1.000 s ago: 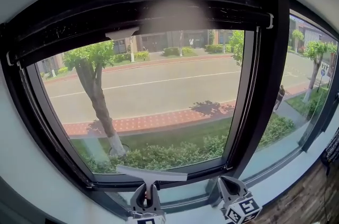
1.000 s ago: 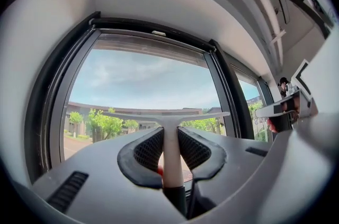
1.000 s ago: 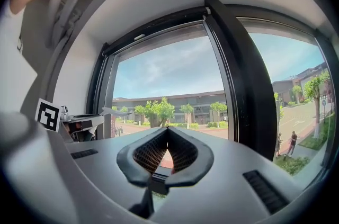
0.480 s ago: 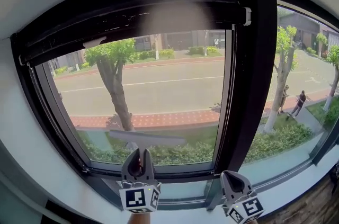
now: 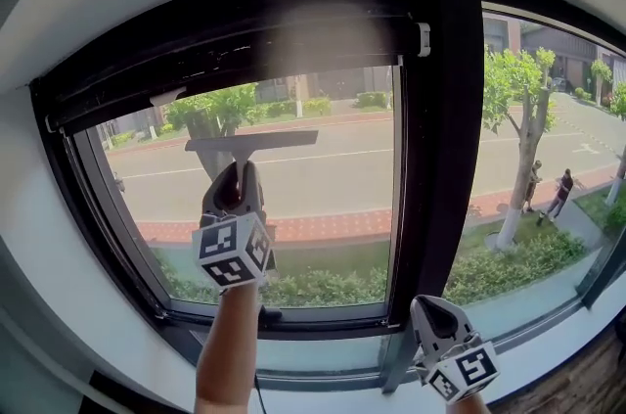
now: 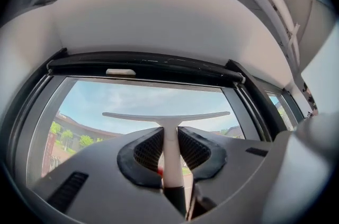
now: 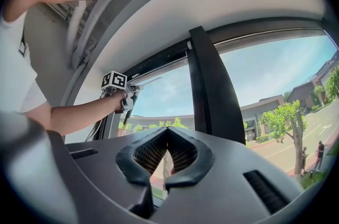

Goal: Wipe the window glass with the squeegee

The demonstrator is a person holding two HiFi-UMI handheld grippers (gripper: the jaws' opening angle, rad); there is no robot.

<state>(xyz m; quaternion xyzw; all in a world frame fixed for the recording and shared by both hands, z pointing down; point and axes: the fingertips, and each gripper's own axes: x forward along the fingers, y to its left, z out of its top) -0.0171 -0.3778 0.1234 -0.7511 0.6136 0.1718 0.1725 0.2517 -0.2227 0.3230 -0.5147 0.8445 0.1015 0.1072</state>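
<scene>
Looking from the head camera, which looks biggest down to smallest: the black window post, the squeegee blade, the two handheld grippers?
1. black window post
2. left gripper and right gripper, about alike, so not ranked
3. squeegee blade, long but thin

Your squeegee (image 5: pixel 251 144) is upright, centre-left of frame: pale T-shape, blade level on top, handle down, before the clear window glass (image 5: pixel 333 169).
</scene>
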